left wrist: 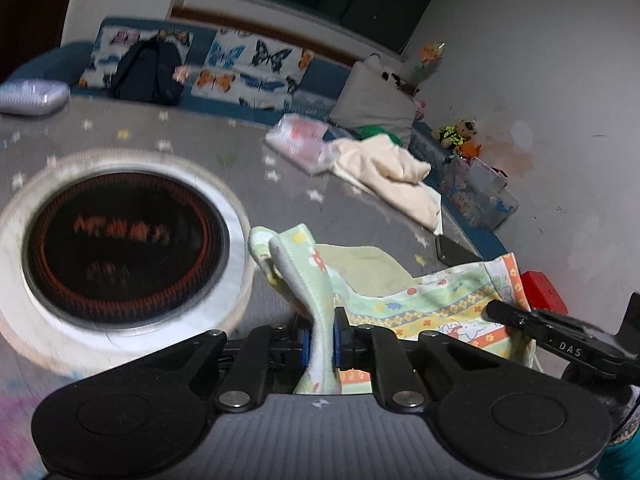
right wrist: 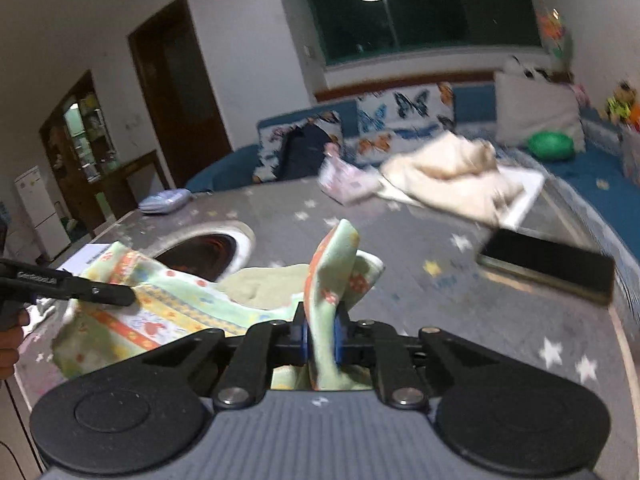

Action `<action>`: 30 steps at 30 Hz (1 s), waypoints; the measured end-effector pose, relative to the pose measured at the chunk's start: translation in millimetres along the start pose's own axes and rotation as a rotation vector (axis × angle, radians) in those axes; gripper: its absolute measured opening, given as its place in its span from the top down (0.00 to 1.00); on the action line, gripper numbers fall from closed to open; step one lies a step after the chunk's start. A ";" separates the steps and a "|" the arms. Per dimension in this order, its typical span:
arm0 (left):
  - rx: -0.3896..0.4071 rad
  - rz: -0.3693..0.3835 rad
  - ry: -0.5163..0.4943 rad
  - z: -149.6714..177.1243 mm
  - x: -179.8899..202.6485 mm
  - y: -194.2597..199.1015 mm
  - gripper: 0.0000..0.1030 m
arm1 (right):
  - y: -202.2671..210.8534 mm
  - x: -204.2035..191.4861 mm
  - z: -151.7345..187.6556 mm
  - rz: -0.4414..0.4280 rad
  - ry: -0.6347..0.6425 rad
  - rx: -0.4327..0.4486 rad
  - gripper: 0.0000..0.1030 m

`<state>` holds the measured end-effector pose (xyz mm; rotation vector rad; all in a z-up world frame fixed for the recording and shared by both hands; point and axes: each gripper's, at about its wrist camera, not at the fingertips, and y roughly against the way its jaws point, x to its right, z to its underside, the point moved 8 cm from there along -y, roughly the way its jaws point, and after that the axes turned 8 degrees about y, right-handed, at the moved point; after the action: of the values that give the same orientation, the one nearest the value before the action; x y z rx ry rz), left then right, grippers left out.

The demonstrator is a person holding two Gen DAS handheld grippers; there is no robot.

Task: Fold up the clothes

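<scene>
Left gripper [left wrist: 320, 340] and right gripper [right wrist: 320, 338] each clamp printed cloth [left wrist: 432, 300] corner above desk [right wrist: 420, 240]; thin pinch may slip, cloth sagging uneven.

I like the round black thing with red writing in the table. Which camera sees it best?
The left wrist view. There the round black burner shows whole, with its white ring and blurry red marks, left of the left gripper. In the right wrist view, the flowery cloth hides most of it; only a sliver shows.

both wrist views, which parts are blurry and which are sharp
Left wrist view: the round burner is smeared by motion, while the left gripper and printed cloth stay fairly crisp. Right wrist view: the cream garment and phone blur; the right gripper is sharp.
</scene>
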<state>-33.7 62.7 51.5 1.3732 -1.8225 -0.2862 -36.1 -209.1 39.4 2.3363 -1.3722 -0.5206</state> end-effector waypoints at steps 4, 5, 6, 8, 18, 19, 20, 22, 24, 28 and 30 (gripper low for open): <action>0.042 -0.028 -0.027 -17.5 -3.7 15.1 0.89 | -2.8 -15.0 -23.1 -0.015 0.034 0.029 0.90; 0.053 -0.037 -0.030 -21.9 -6.2 19.1 0.89 | -4.0 -18.7 -29.1 -0.020 0.041 0.038 0.90; 0.064 -0.047 -0.033 -26.3 -8.6 23.2 0.89 | -5.9 -23.2 -35.6 -0.025 0.051 0.045 0.91; 0.085 -0.066 -0.040 -35.1 -13.5 31.4 0.89 | -10.5 -33.2 -48.7 -0.038 0.074 0.059 0.91; 0.168 -0.195 -0.044 -62.5 -49.1 67.0 0.89 | -49.3 -83.0 -83.4 -0.110 0.113 0.082 0.91; 0.170 -0.207 -0.043 -63.9 -53.0 69.0 0.89 | -53.4 -88.0 -86.5 -0.118 0.116 0.084 0.91; 0.173 -0.220 -0.040 -65.2 -57.8 71.6 0.89 | -57.6 -93.0 -88.8 -0.124 0.120 0.084 0.91; 0.179 -0.246 -0.033 -67.3 -67.6 76.5 0.89 | -65.9 -102.4 -91.9 -0.137 0.128 0.081 0.91; 0.186 -0.273 -0.023 -69.4 -78.1 80.3 0.89 | -74.1 -110.9 -93.4 -0.152 0.137 0.076 0.91; 0.193 -0.314 0.002 -70.7 -97.3 88.6 0.89 | -90.2 -128.1 -92.5 -0.181 0.155 0.061 0.91; 0.191 -0.333 0.010 -69.1 -105.4 90.7 0.89 | -96.7 -134.5 -90.4 -0.190 0.159 0.051 0.91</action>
<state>-39.7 209.5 101.8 1.8111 -1.6407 -0.2813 19.1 -34.6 85.4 2.5051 -1.1111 -0.3464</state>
